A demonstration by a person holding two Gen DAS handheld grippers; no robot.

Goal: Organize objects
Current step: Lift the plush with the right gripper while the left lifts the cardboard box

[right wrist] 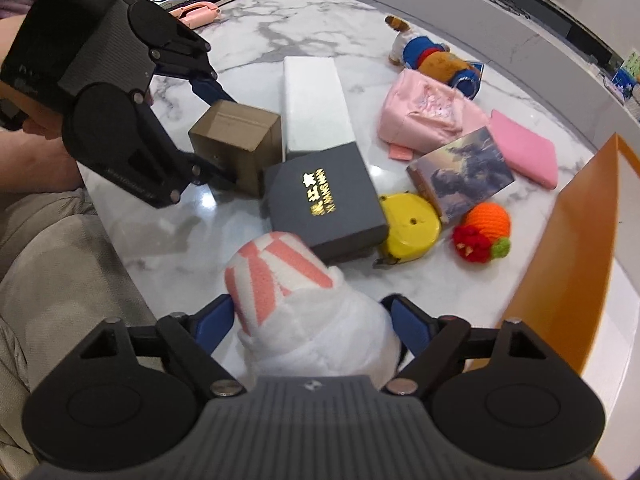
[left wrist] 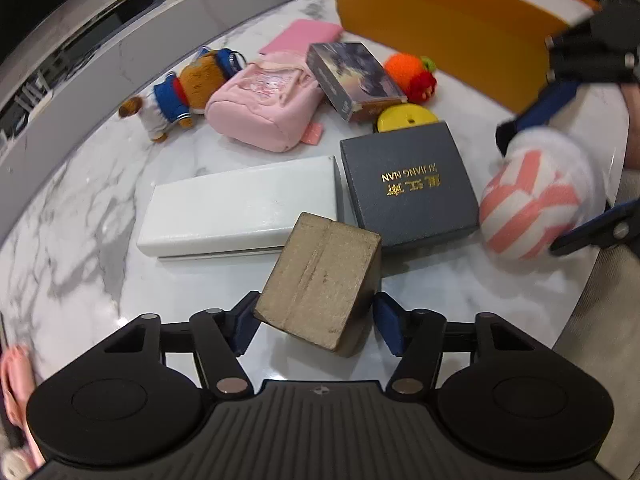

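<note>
Marble table (left wrist: 80, 220) is carrying four boxes, counted left to right: one white box (left wrist: 240, 208), one cardboard box (left wrist: 320, 280), one picture box (left wrist: 356, 76), one grey box (left wrist: 408, 184). One orange bin (left wrist: 440, 12) is standing behind them.

Left gripper (left wrist: 316, 320) is angling down, its fingers flanking the cardboard box, which is beside the white box; cannot tell if they are pressing.

Right gripper (right wrist: 312, 320) is pinching one striped fabric bundle (right wrist: 280, 268) near the grey box.

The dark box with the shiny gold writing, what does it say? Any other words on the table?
"XI JIANG NAN" with gold Chinese characters I can't make out: lid of the dark grey box.
Picture box: side print is too blurred to read.
Blue plush tag: too small to read.
</note>
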